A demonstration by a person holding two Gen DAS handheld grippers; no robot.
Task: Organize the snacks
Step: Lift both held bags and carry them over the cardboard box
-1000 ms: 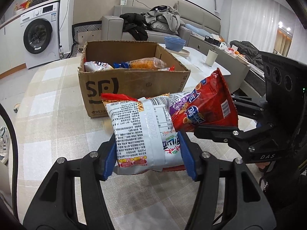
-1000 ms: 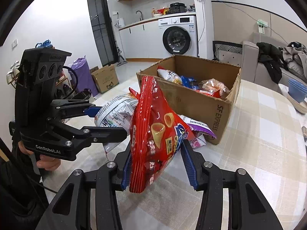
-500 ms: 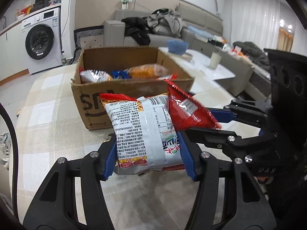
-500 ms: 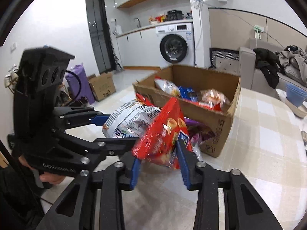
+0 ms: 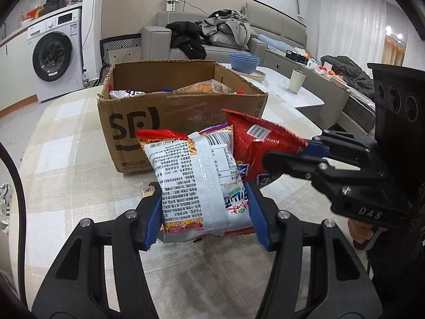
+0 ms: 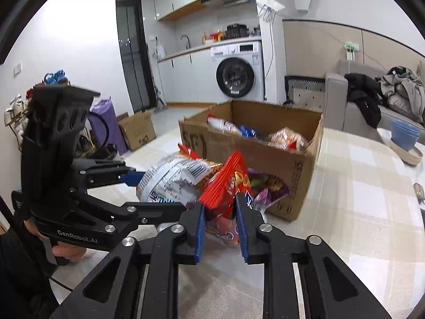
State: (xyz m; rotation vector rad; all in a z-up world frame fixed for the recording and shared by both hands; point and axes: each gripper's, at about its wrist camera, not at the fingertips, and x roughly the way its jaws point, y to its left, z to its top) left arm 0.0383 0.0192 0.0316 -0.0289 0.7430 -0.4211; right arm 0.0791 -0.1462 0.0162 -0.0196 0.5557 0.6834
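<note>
White instant-noodle packet (image 5: 198,183): just before the cardboard box (image 5: 138,122), pinched across its width by the left gripper (image 5: 204,210). Red chip bag (image 6: 225,186): beside it, right gripper (image 6: 219,212) clamped on its crimped edge. Both likely light, crinkly, slippery, crushable; grip seams.

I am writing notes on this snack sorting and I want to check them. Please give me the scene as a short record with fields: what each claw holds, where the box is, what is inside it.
left claw: shut on the white snack bag
right claw: shut on the red snack bag
bags: side by side, in front of the box
cardboard box: open, on the checked tablecloth
box contents: several snack packets
purple packet: outside the box, at its front wall
</note>
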